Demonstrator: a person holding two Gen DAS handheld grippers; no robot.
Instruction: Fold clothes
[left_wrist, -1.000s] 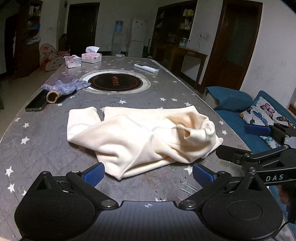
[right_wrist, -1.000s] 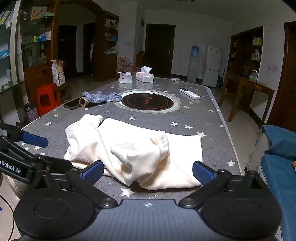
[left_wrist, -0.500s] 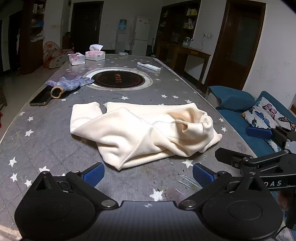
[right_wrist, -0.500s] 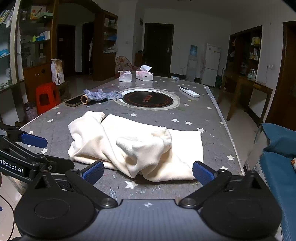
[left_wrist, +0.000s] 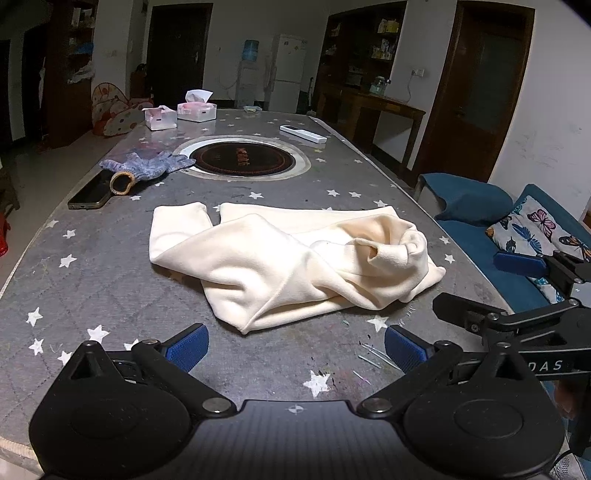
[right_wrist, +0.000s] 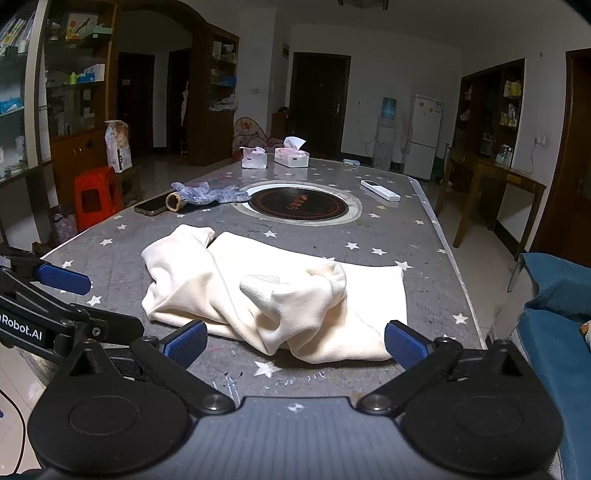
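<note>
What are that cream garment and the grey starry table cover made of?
Cream garment: looks like soft, thick knit, perhaps fleece; it has a matte surface and rounded, bulky folds. Table cover: seemingly a quilted padded fabric or mat; it shows stitched diamond lines and printed stars, though the exact material is unclear.

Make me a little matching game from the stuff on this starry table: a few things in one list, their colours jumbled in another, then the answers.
Things:
1. garment
2. glove
3. remote control
4. phone

Colours:
A. white
B. black
C. cream
D. blue-grey

Pairs: 1-C, 2-D, 3-A, 4-B
</note>
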